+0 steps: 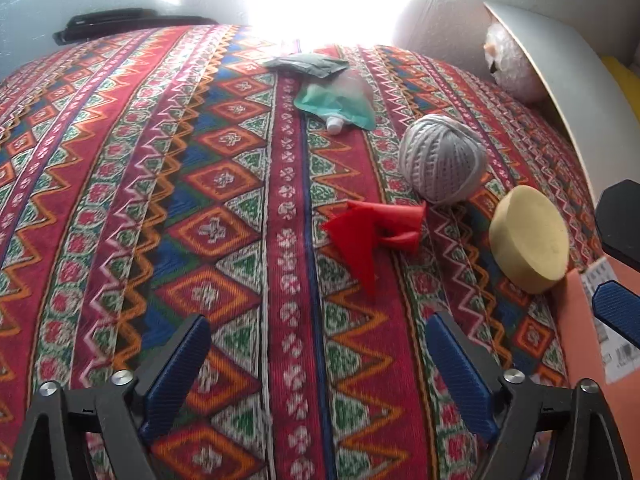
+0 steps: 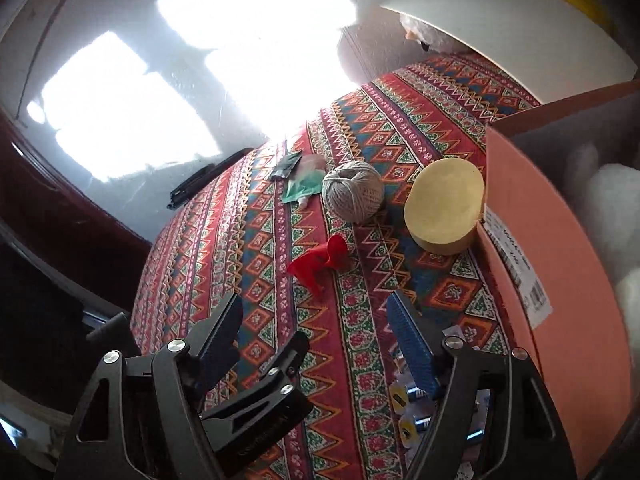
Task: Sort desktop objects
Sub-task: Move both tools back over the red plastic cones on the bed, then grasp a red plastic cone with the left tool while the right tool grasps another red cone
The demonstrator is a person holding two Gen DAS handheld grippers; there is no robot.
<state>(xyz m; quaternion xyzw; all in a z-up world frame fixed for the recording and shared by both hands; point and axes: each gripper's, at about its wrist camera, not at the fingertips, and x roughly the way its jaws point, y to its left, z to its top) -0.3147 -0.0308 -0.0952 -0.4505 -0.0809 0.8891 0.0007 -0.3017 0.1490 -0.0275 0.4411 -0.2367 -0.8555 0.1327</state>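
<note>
Lying on a worktop (image 1: 224, 208) covered in a bright red patterned cloth, a few small things sit close together. A red plastic toy (image 1: 374, 232) lies on its side in the middle. Just behind it is a grey ball of string (image 1: 442, 158). Next to the ball, a round yellow block (image 1: 528, 238) leans up on its edge, touching the side of an orange box (image 2: 560, 264). The box has a white label on it and something white and fluffy inside. Farther back lie a green pouch (image 1: 340, 106) with a white cap and a dark green packet (image 1: 306, 64). A black flat thing (image 1: 116, 24) rests at the far edge of the worktop.

The left gripper (image 1: 318, 364) hangs above the cloth, a little in front of the red toy. Its blue fingers (image 1: 178, 372) are spread wide apart and hold nothing.

The right gripper (image 2: 316, 344) is up over the worktop too, near the orange box. Its fingers (image 2: 412, 344) are also wide apart with nothing between them. Below it, near the box, some small packets (image 2: 408, 412) lie on the cloth, but they are too hidden to tell what they are.

Bright light from the window washes out the far end of the worktop.
</note>
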